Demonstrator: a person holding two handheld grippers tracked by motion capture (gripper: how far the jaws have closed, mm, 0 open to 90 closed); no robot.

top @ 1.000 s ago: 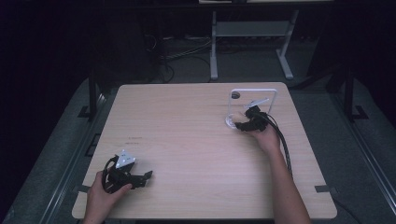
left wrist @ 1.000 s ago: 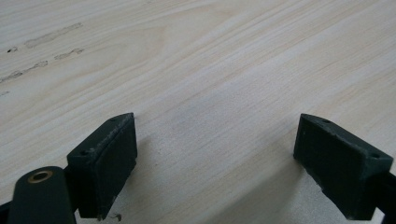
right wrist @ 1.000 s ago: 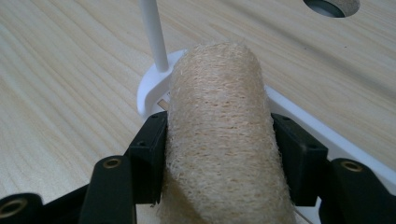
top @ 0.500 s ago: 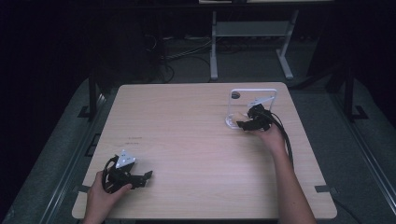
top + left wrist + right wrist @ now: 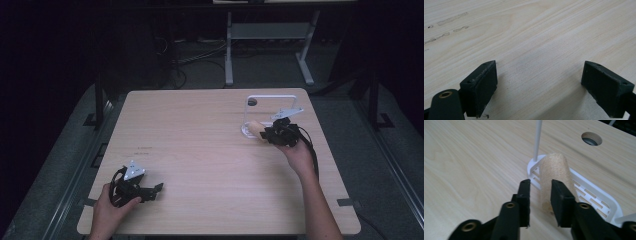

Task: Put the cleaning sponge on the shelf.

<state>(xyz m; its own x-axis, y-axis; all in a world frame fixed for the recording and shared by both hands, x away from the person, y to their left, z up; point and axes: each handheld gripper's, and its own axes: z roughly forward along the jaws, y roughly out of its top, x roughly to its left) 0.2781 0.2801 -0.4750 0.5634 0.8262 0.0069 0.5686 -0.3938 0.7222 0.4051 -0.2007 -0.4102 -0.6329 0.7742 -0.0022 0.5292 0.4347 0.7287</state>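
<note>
Biggest change is happening on the right side. The right gripper has just been closing its jaws, and compared with a second ago the hand is sitting a touch nearer the person's side of the table. It's working on the roll, a tan cork-looking cylinder poking out from the jaws toward the white rack.

In the right gripper view the roll is lying with its far end over the rack's slotted base and its near end right at the jaw tips. One pad is overlapping it, but the other is showing a sliver of gap, so I honestly can't tell if it's clamped yet. My guess is we're watching the pick itself, with the roll about to come off the rack if the squeeze holds.

The left gripper is resting at the near left corner with its jaws spread wide and nothing between them, just bare wood.

The table is pale wood grain and mostly bare, with a round hole by the rack and a few faint scuffs on the left. The room behind is dark, with grey floor, a white stand and some cables.
</note>
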